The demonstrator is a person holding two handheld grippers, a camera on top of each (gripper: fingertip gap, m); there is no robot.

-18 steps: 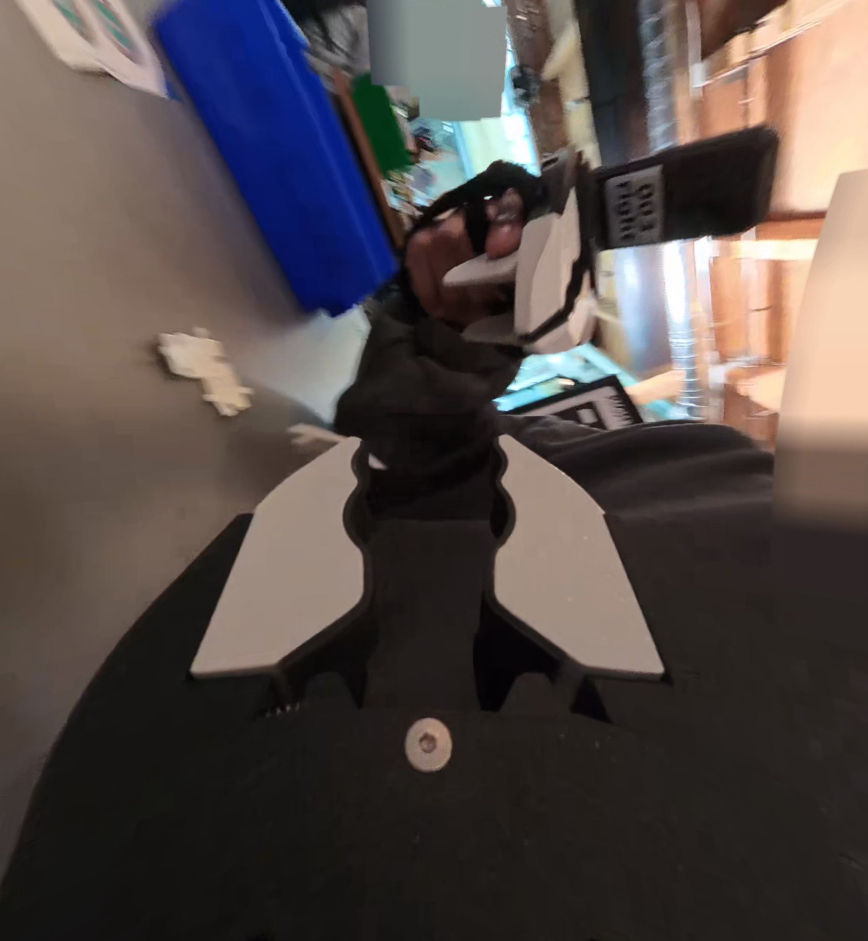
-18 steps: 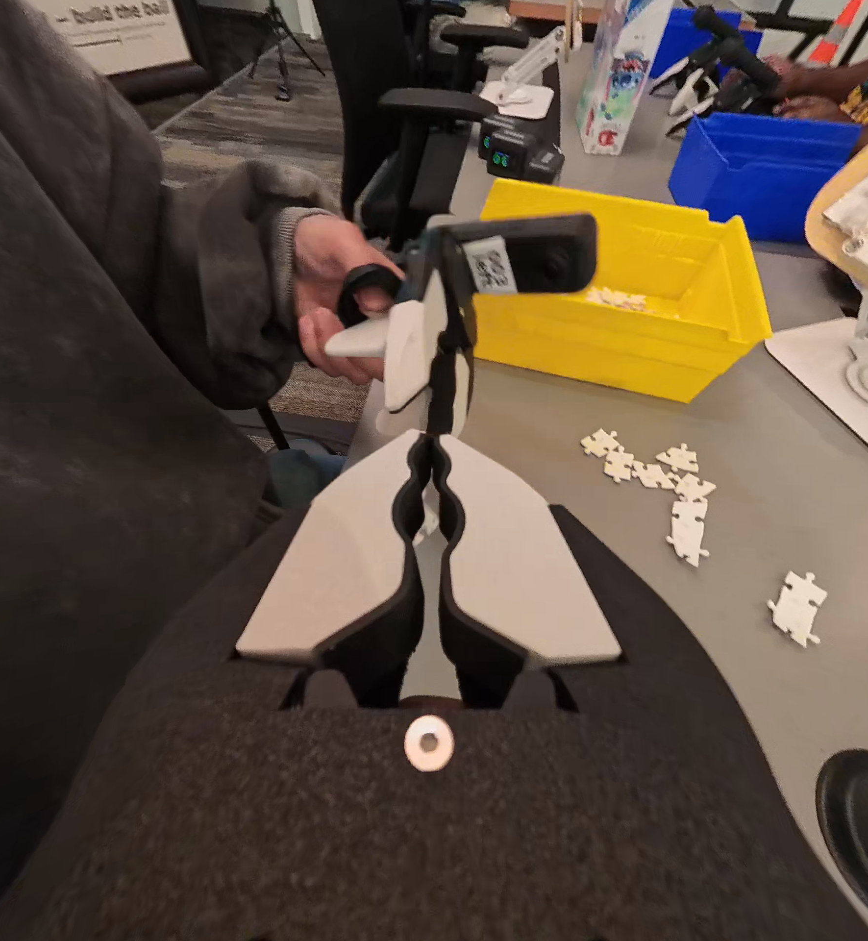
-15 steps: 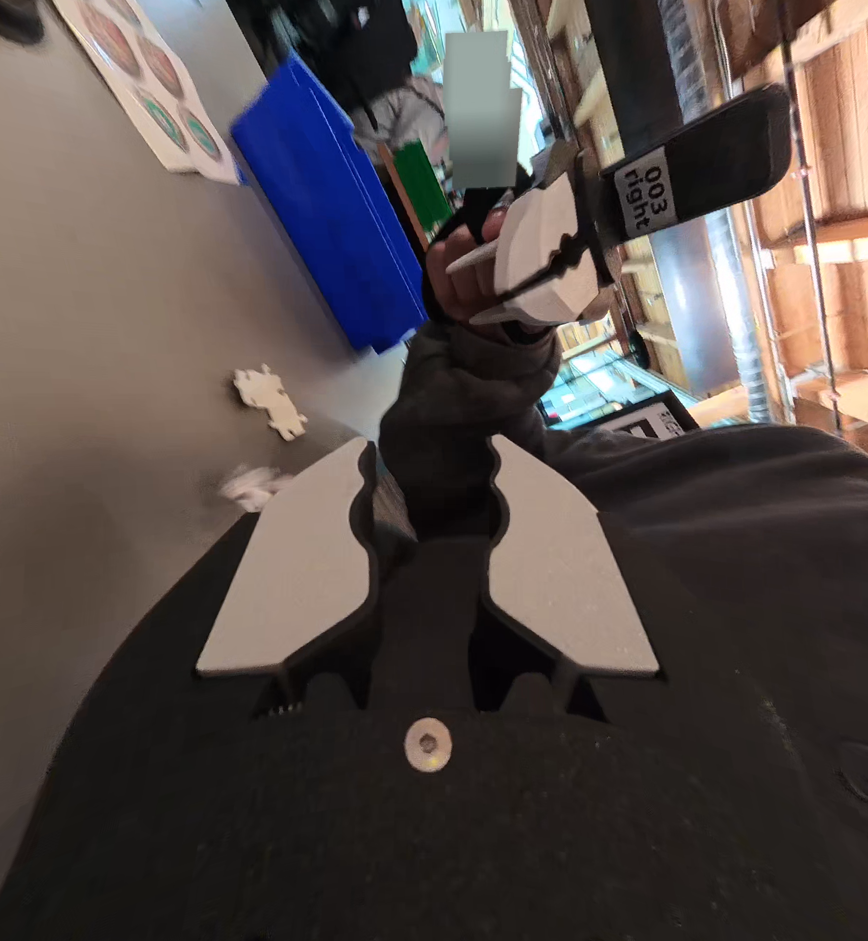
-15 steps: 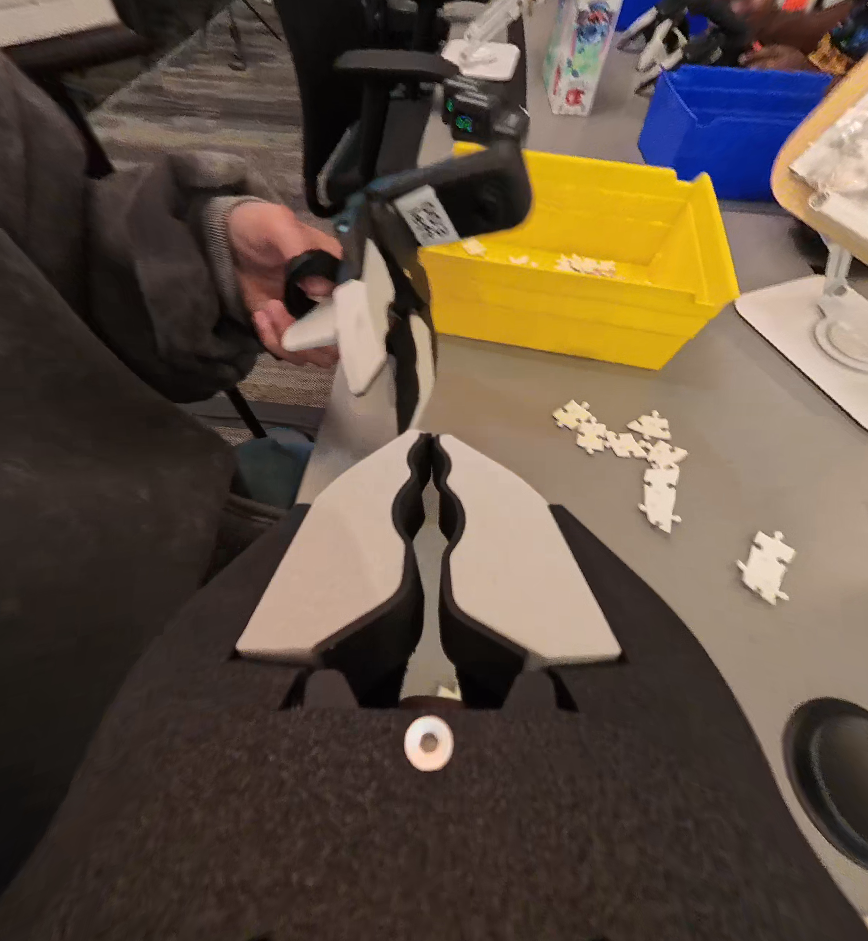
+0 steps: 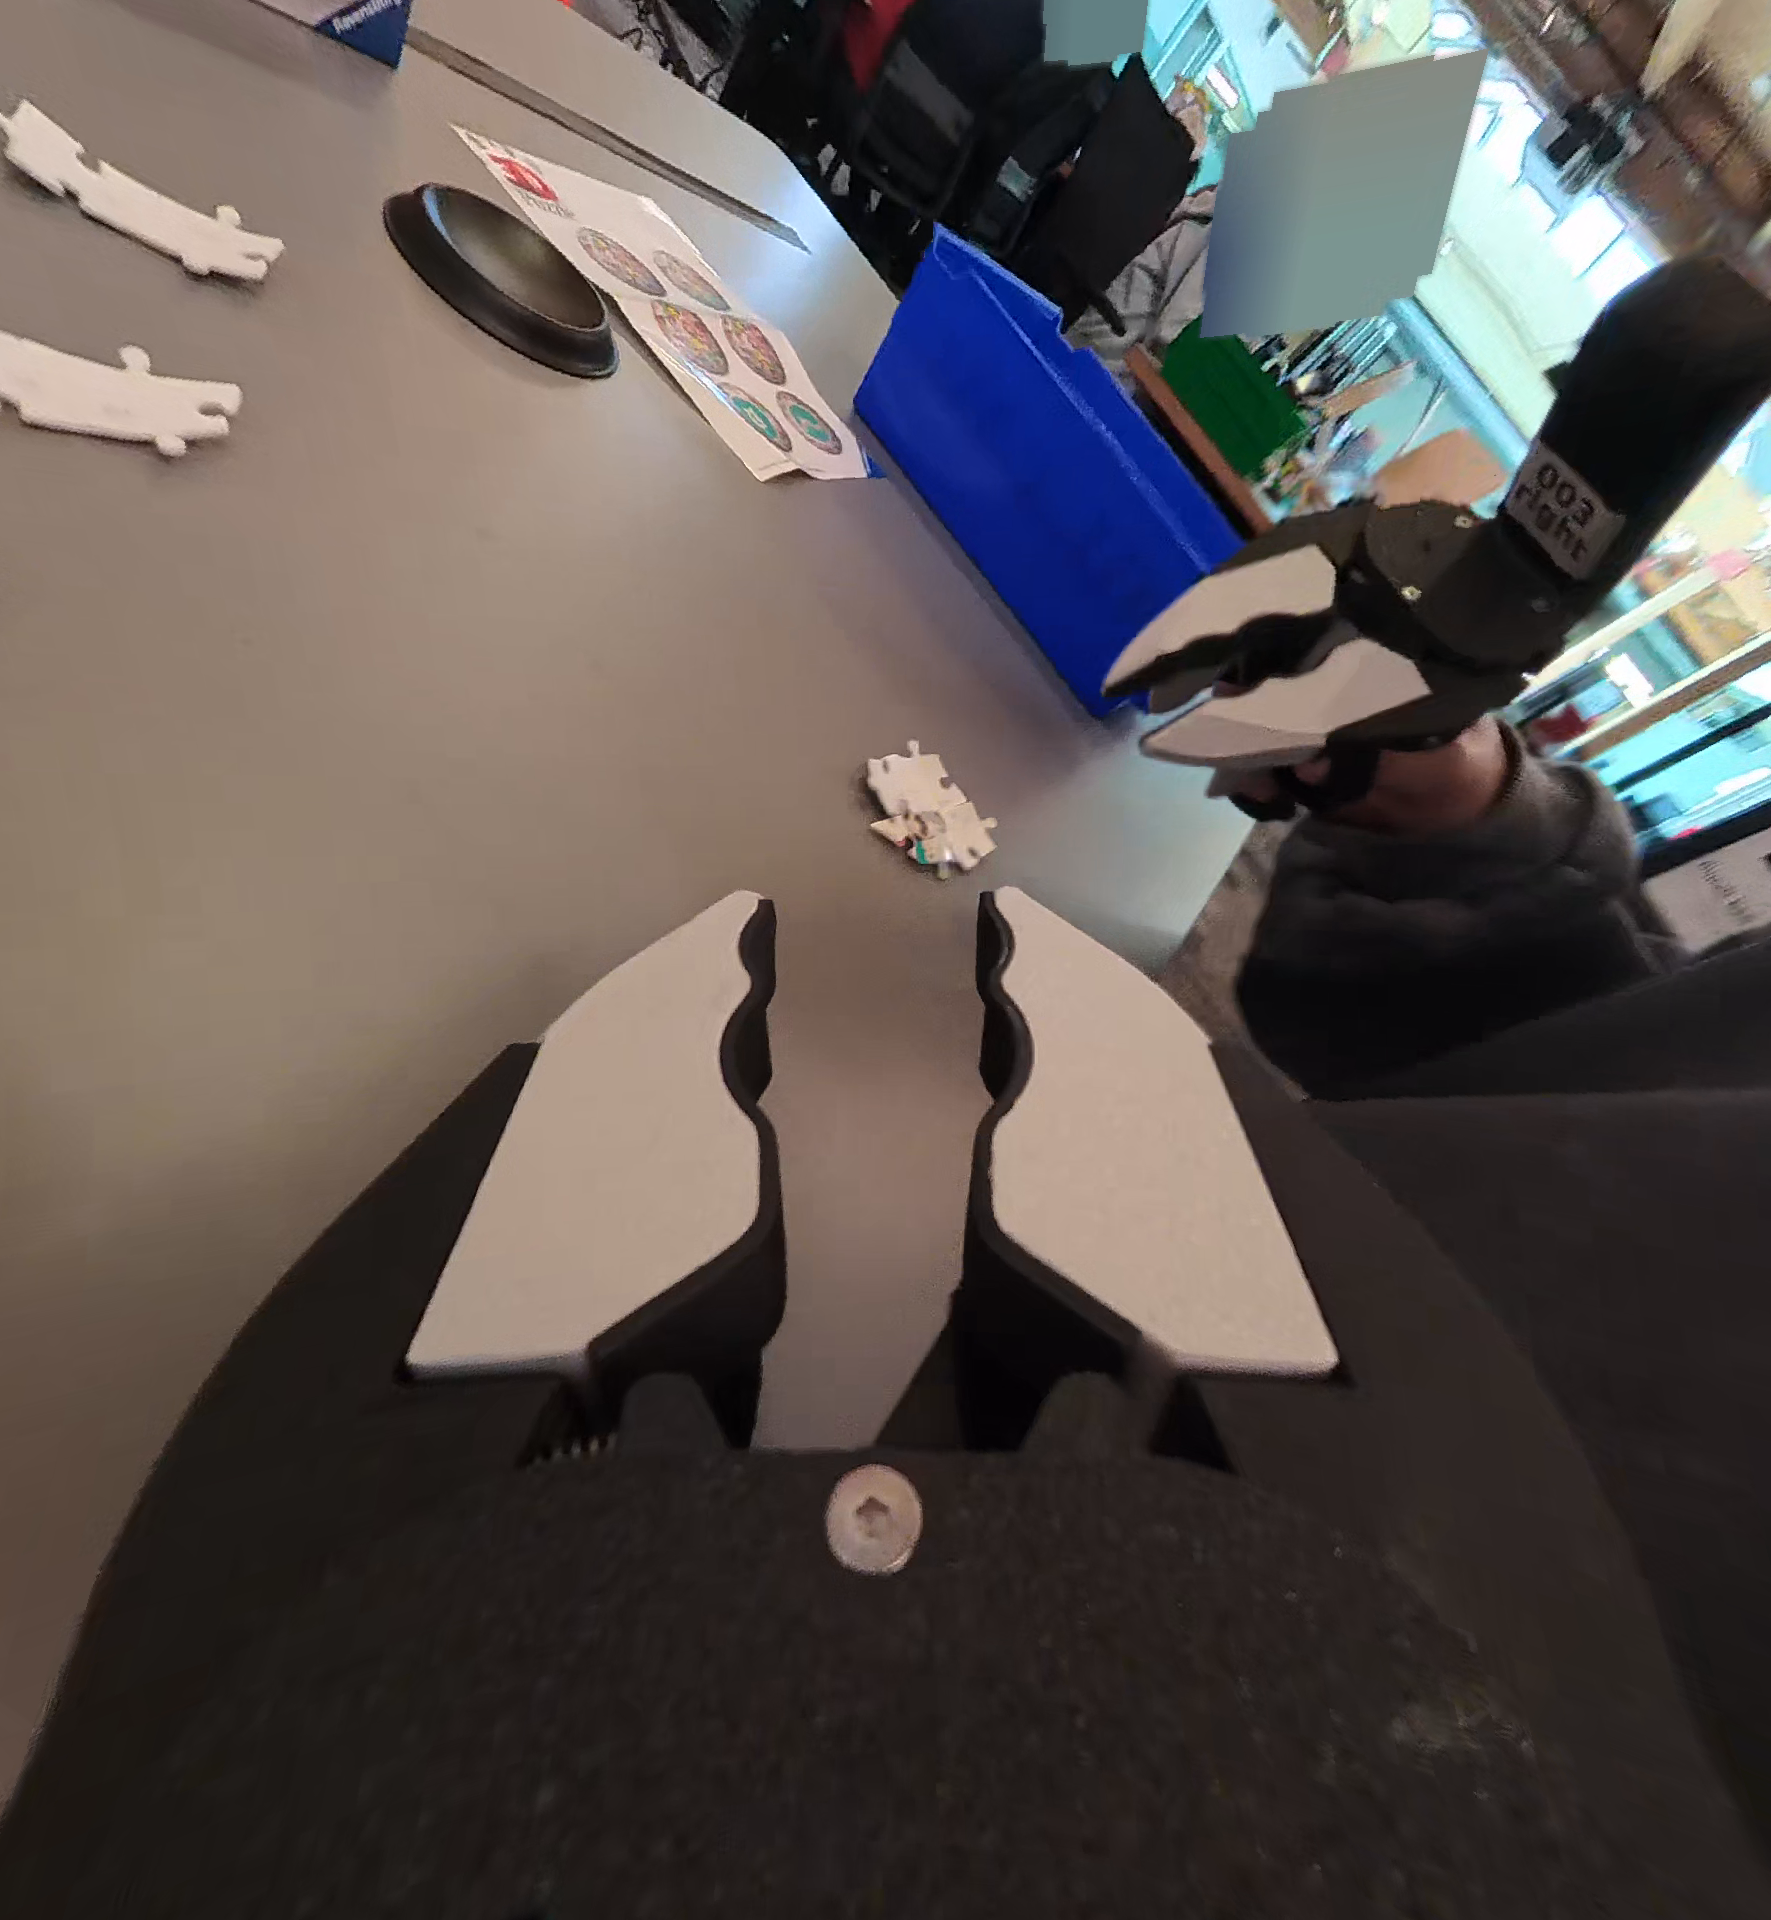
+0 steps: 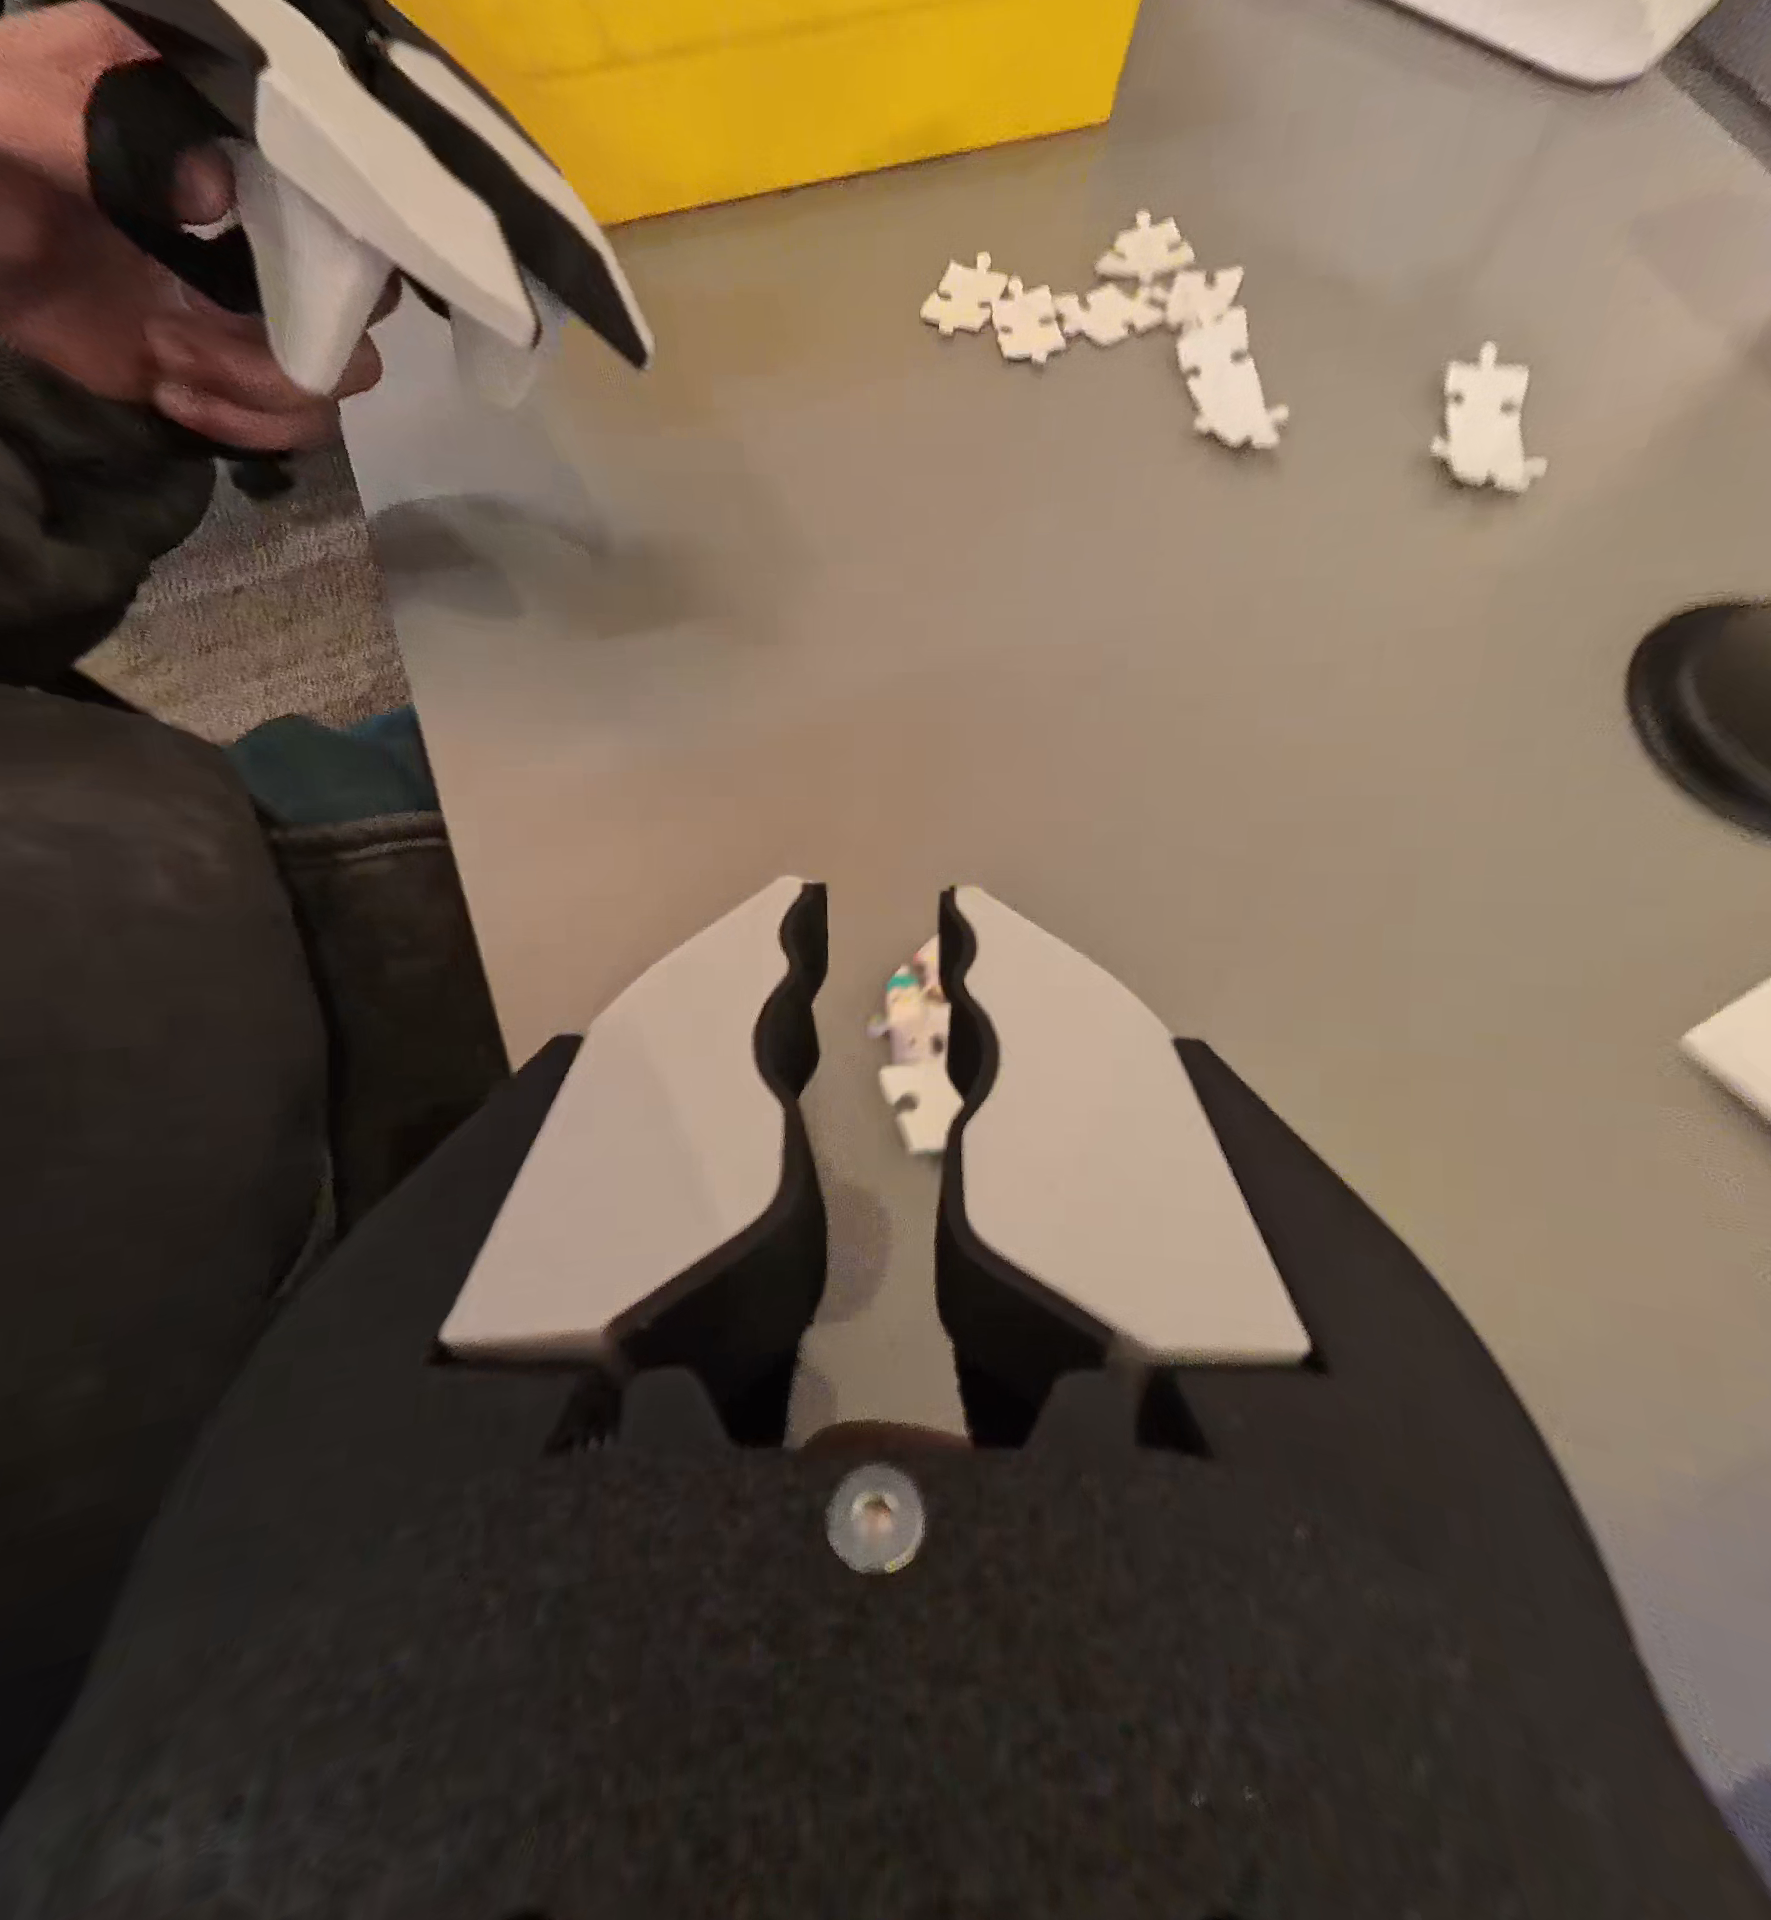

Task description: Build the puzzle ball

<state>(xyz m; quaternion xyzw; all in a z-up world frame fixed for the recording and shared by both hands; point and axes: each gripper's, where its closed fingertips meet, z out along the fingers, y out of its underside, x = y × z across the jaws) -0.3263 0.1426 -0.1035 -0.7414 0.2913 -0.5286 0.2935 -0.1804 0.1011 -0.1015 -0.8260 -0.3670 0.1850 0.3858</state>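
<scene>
Puzzle pieces (image 6: pixel 914 1049) lie joined on table (image 5: pixel 445 727) near front edge. Right gripper (image 6: pixel 883 904) hovers over them, jaws narrowly parted, empty, likely lining up pick. Left gripper (image 5: pixel 876 914) wide, empty, aimed same way.

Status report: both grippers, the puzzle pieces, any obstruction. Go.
Left gripper open, empty. Right gripper open, empty, above small joined pieces on the table. More white pieces lie beyond. Nothing in the way.

left tongs (image 5: pixel 876 914) parted and empty, right tongs (image 6: pixel 883 904) slightly parted, empty
</scene>
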